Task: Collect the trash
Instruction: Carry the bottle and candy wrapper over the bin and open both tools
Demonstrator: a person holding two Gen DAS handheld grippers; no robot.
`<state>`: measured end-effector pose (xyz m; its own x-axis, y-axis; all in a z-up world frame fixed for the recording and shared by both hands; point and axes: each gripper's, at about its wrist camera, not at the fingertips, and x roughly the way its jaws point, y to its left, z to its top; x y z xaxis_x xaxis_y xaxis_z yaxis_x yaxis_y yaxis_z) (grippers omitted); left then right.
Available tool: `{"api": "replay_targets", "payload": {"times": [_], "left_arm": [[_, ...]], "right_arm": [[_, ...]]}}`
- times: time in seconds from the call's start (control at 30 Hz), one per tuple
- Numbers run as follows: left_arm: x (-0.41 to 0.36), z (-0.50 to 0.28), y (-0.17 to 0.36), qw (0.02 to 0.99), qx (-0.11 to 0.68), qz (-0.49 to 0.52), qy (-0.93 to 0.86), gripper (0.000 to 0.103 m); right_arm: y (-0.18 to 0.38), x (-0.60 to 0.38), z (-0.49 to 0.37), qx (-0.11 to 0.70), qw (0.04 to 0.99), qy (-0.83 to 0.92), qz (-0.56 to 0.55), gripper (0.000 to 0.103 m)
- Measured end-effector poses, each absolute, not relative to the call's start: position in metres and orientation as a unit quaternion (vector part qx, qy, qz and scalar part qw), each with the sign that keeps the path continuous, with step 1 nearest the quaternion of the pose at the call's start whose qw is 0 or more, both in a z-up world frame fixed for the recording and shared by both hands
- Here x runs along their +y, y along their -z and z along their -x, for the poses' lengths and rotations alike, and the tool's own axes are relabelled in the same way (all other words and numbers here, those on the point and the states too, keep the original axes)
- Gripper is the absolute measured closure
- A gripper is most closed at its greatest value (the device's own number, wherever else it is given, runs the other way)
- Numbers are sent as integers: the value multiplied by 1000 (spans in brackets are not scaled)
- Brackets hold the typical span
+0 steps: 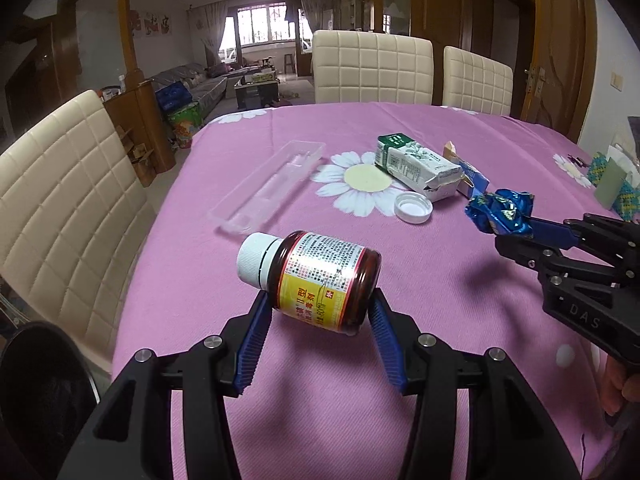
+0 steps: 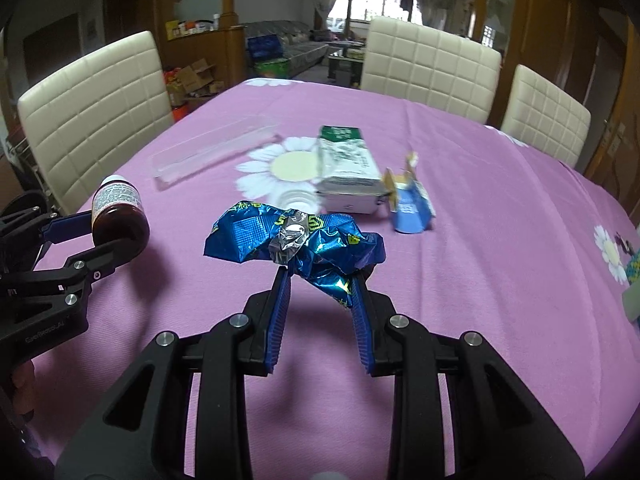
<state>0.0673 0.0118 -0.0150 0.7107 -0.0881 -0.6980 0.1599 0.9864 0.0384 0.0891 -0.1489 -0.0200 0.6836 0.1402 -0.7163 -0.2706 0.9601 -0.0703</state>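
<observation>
Both grippers are loaded and held above the pink tablecloth point(image 1: 420, 420). Clamped between the blue pads of the left gripper point(image 1: 320, 312) is a brown medicine bottle point(image 1: 316, 276), lying on its side with its white cap pointing left; a red-edged label, silver above and yellow below, wraps it. Pinched in the right gripper point(image 2: 320, 276) is a crumpled foil wrapper point(image 2: 296, 240), shiny blue with yellow print and a silver inside showing at the twist.

Taking the big printed daisy point(image 1: 362, 178) on the cloth as the landmark: a clear plastic tray point(image 1: 268, 186) lies just left of it, a green-and-white carton point(image 1: 416, 164) lies on its side at the daisy's right edge, a white screw lid point(image 1: 413, 208) rests open side up at its near right petals, and a small torn blue-and-white carton point(image 2: 408, 208) stands just beyond the green one. The bottle hangs nearer the camera than the daisy, the wrapper to its right.

Print on the bottle label is too small to read. In the right wrist view the wrapper covers part of the lid, and the tray is blurred. Something knitted at the table's right edge is cut off.
</observation>
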Motion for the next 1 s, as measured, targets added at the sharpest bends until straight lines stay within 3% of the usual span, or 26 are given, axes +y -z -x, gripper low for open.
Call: {"api": "replay_targets", "payload": {"times": [1.0], "left_arm": [[150, 7, 7, 935, 346, -36, -60, 54]], "right_arm": [[7, 31, -45, 340, 883, -260, 193, 72]]}}
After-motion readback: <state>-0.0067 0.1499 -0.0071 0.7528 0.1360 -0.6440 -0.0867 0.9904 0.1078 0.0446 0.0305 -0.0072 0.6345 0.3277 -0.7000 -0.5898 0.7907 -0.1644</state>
